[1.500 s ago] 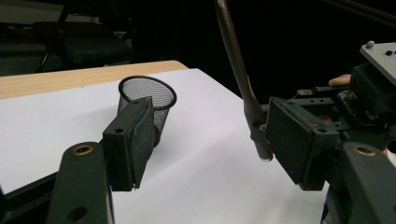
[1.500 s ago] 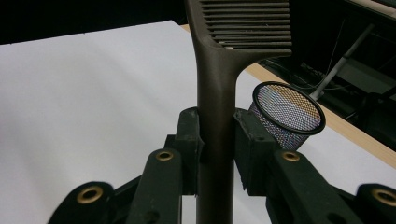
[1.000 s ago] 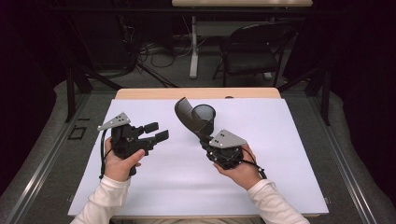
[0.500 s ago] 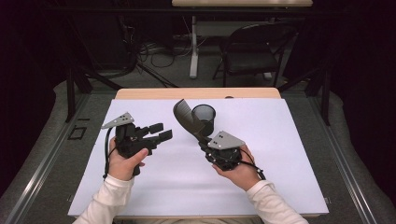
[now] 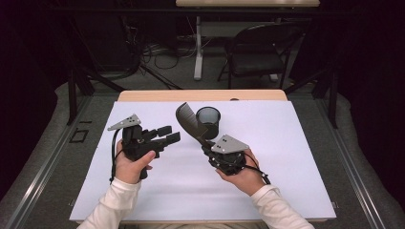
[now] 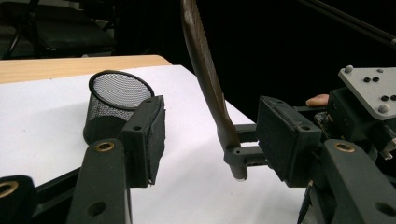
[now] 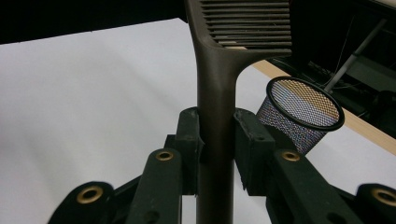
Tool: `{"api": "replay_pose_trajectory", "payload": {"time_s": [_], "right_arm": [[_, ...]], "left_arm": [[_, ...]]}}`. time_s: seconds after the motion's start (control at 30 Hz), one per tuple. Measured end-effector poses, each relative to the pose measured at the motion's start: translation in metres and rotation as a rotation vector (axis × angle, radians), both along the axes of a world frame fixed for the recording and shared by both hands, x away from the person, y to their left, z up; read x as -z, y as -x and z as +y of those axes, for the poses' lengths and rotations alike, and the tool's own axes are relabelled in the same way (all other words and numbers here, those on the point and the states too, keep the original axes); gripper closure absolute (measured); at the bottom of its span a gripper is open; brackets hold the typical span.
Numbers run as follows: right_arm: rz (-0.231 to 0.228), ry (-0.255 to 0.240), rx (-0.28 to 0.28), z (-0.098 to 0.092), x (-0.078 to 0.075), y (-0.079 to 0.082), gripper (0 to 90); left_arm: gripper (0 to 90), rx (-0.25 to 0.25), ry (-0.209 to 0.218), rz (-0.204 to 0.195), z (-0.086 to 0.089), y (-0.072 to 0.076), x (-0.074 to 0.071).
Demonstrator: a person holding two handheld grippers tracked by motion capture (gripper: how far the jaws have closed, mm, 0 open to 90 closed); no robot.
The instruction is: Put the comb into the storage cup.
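the right gripper (image 5: 206, 143) clamps its fingers on the slotted spatula (image 5: 187, 120) beside the mesh cup (image 5: 208, 122), ready for dropping in, while the left gripper (image 5: 168, 134), half-open and just closing, holds nothing.

The left gripper (image 6: 205, 142), jaws parted with nothing between them, faces a brown spatula (image 6: 208, 88) clamped upright by the right gripper (image 6: 243, 154), beside a black mesh cup (image 6: 109, 105) on the white table (image 6: 46, 121).

Brown slotted spatula (image 5: 187, 121), tilted aloft
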State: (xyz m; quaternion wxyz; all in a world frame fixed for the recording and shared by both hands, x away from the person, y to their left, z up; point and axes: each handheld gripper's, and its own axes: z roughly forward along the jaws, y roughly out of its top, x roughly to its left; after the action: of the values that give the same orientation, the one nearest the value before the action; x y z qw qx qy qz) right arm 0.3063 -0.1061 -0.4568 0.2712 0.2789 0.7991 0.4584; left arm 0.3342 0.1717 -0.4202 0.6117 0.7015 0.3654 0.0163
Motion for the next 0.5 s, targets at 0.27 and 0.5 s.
{"api": "replay_pose_trajectory", "payload": {"time_s": [0.27, 0.5], "right_arm": [[0.0, 0.0, -0.007, 0.0023, 0.0017, 0.0016, 72.9], [0.001, 0.002, -0.014, 0.0037, 0.0028, 0.0028, 72.9]], "left_arm": [[42.7, -0.014, 0.008, 0.003, -0.0003, -0.0039, -0.0006], [42.8, -0.025, 0.019, 0.013, 0.0005, -0.0091, -0.002]]}}
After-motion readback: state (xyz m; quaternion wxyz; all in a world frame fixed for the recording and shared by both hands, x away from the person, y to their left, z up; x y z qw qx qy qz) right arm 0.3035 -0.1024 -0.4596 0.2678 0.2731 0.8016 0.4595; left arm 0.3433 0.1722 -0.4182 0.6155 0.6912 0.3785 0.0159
